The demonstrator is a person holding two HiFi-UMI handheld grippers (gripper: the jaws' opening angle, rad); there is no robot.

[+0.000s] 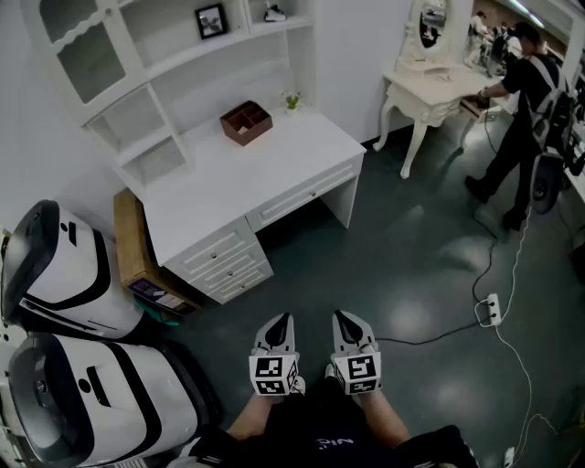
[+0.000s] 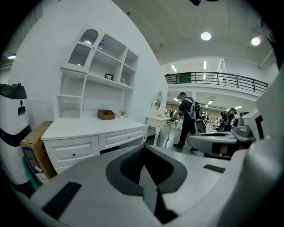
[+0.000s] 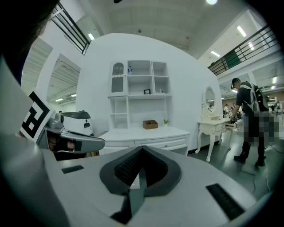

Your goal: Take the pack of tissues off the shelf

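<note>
Standing well back from the white desk (image 1: 247, 178) and its shelf hutch (image 1: 137, 110), the person holds both grippers low and close to the body, so the task looks to be at its very start: the approach.

At far left stand two white-and-black machines (image 1: 64, 274), then a cardboard box (image 1: 135, 242) against the desk's side. On the desktop rest a brown wooden organiser (image 1: 245, 122) and a small potted plant (image 1: 292, 101). A framed picture (image 1: 211, 20) stands on a shelf above.

The pack of tissues (image 2: 101, 44) is, I judge, the small blue-and-white item in the hutch's top middle compartment, though it is too small to confirm.

The left gripper (image 1: 282, 318) has its jaws pressed together with nothing between them. The right gripper (image 1: 340, 316) is likewise closed and empty. Further right are a cream dressing table (image 1: 430, 87) and another person (image 1: 516, 119).

The next move calls for walking up to the desk, raising one gripper to the top shelf and parting its jaws before reaching the pack.
</note>
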